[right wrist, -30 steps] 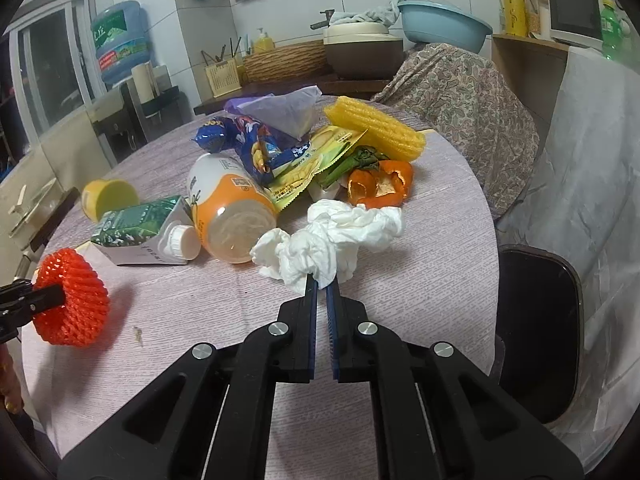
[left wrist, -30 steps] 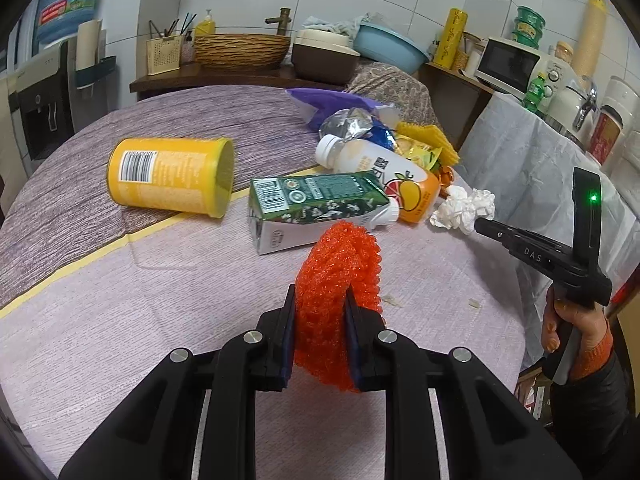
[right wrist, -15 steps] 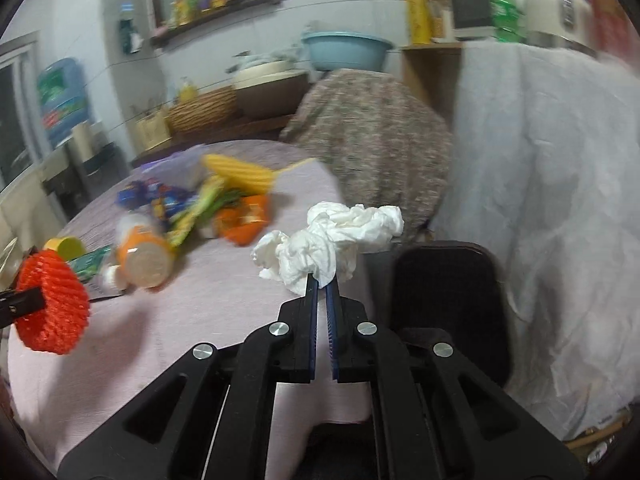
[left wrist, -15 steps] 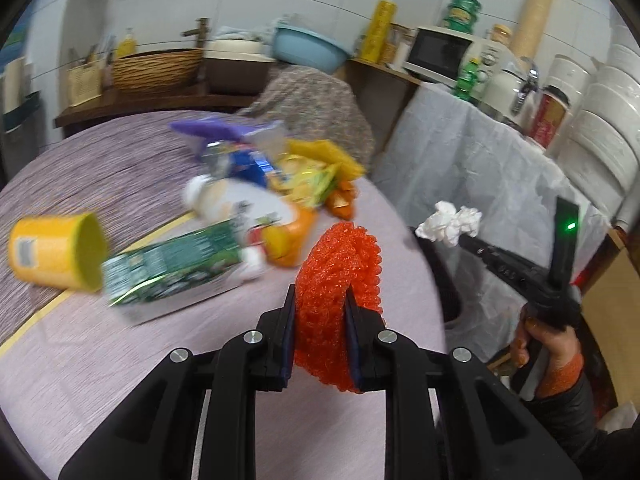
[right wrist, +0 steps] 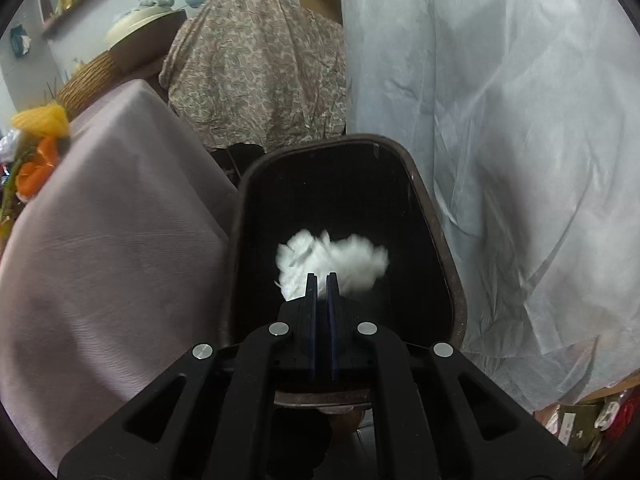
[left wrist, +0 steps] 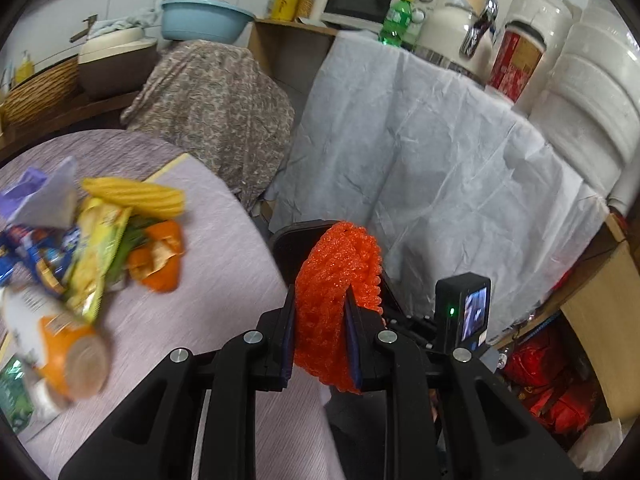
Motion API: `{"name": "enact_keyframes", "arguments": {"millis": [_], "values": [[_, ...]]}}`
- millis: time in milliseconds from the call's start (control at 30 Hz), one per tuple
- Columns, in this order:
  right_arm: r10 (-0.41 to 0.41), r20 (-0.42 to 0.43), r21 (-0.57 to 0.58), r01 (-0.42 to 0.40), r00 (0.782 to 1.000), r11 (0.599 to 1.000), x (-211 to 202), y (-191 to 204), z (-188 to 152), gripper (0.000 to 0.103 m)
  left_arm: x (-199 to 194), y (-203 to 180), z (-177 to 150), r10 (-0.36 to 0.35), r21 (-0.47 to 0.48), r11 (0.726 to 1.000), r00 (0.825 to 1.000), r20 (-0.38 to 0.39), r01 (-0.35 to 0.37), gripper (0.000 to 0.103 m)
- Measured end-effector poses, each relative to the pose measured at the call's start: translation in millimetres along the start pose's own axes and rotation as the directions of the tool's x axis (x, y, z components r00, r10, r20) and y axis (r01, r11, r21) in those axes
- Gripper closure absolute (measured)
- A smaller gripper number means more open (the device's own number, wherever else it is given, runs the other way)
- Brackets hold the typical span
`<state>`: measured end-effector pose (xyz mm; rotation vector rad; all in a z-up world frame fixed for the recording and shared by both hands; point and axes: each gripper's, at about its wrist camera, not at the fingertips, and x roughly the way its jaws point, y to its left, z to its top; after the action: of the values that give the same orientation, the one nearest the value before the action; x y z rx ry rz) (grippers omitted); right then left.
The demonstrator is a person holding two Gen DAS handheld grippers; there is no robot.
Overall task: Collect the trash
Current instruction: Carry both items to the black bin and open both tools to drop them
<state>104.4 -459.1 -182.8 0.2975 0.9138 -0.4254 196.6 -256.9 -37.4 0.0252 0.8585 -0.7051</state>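
Observation:
My left gripper (left wrist: pixel 320 298) is shut on an orange foam net (left wrist: pixel 336 280) and holds it over the table's right edge, in front of the dark trash bin (left wrist: pixel 288 236). My right gripper (right wrist: pixel 322 278) points down into the open bin (right wrist: pixel 444 248). Its jaws stand almost together. The white crumpled tissue (right wrist: pixel 332 258) sits blurred at their tips, over the bin's dark inside. I cannot tell whether the jaws still grip it. The right gripper's body and camera show behind the net in the left wrist view (left wrist: pixel 464 312).
The round table (left wrist: pixel 224 280) holds a pile of trash at the left: a yellow corn cob (left wrist: pixel 136 196), orange peel (left wrist: pixel 160 256), snack wrappers (left wrist: pixel 96 248), a drink bottle (left wrist: pixel 60 344). A white-draped counter (left wrist: pixel 440 160) stands right of the bin. Red bags (left wrist: pixel 548 376) lie on the floor.
Both grippers swung right from the table toward the bin. The right one went from level to pointing down into the bin with the tissue. The left one still holds the net.

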Motion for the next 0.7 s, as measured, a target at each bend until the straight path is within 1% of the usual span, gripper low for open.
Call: {"name": "enact_keyframes", "arguments": {"millis": [67,167,200,233,267,300,333,467,533,567,600,633,667,700], "values": [[-0.007,-0.013,0.022,0.007,1.0,1.0,7.9,-5.7,-3.5,0.096,24.0,-7.3,5.4,0.006,0.003,1.0,0.999,-0.037,-0.005,0.082],[-0.001,-0.016,0.056,0.002,1.0,0.998,7.8,-12.5,-10.5,0.095,56.7,-16.4,10.4,0.023,0.009,1.0,0.996,-0.091,-0.022,0.082],[-0.002,-0.011,0.065,0.003,1.0,0.998,6.4,-15.3,-11.8,0.089,66.4,-20.3,11.6,0.036,0.021,0.999,0.994,-0.103,-0.034,0.082],[-0.011,-0.003,0.07,0.011,1.0,0.997,4.0,-19.4,-14.8,0.073,77.5,-24.3,12.7,0.053,0.032,0.998,0.992,-0.118,-0.049,0.082],[-0.03,0.011,0.077,0.029,0.999,0.997,-0.3,-22.9,-17.0,0.061,86.3,-26.8,13.3,0.056,0.033,0.998,0.99,-0.132,-0.052,0.082],[-0.045,0.032,0.084,0.042,0.998,0.996,-5.7,-24.5,-19.6,0.034,95.1,-29.7,13.7,0.051,0.03,0.998,0.987,-0.15,-0.047,0.082],[-0.057,0.056,0.089,0.052,0.997,0.995,-9.5,-27.6,-21.2,0.028,105.6,-32.7,14.2,0.048,0.022,0.999,0.984,-0.17,-0.045,0.082],[-0.097,0.076,0.109,0.088,0.992,0.99,-19.8,-40.7,-23.9,0.028,133.7,-42.8,14.7,0.07,0.041,0.997,0.977,-0.201,-0.063,0.082],[-0.112,0.076,0.135,0.101,0.991,0.986,-25.4,-50.8,-25.6,0.025,144.9,-47.4,15.2,0.072,0.05,0.997,0.976,-0.204,-0.063,0.081],[-0.113,0.078,0.147,0.101,0.991,0.984,-27.9,-55.5,-27.6,0.025,148.5,-48.2,15.9,0.072,0.052,0.997,0.976,-0.208,-0.062,0.07],[-0.114,0.078,0.152,0.102,0.99,0.983,-28.7,-57.9,-27.7,0.024,150.7,-49.8,16.2,0.075,0.054,0.996,0.974,-0.214,-0.065,0.063],[-0.118,0.076,0.157,0.105,0.99,0.982,-29.7,-60.5,-28.6,0.024,150.7,-50.8,16.7,0.077,0.055,0.996,0.974,-0.212,-0.067,0.046],[-0.119,0.073,0.158,0.106,0.99,0.982,-30.5,-62.3,-29.2,0.024,148.9,-51.3,17.4,0.081,0.057,0.996,0.977,-0.2,-0.071,0.032],[-0.117,0.07,0.158,0.105,0.991,0.982,-31.0,-62.9,-29.3,0.024,144.7,-51.8,17.6,0.084,0.059,0.995,0.98,-0.179,-0.075,0.028]]}}
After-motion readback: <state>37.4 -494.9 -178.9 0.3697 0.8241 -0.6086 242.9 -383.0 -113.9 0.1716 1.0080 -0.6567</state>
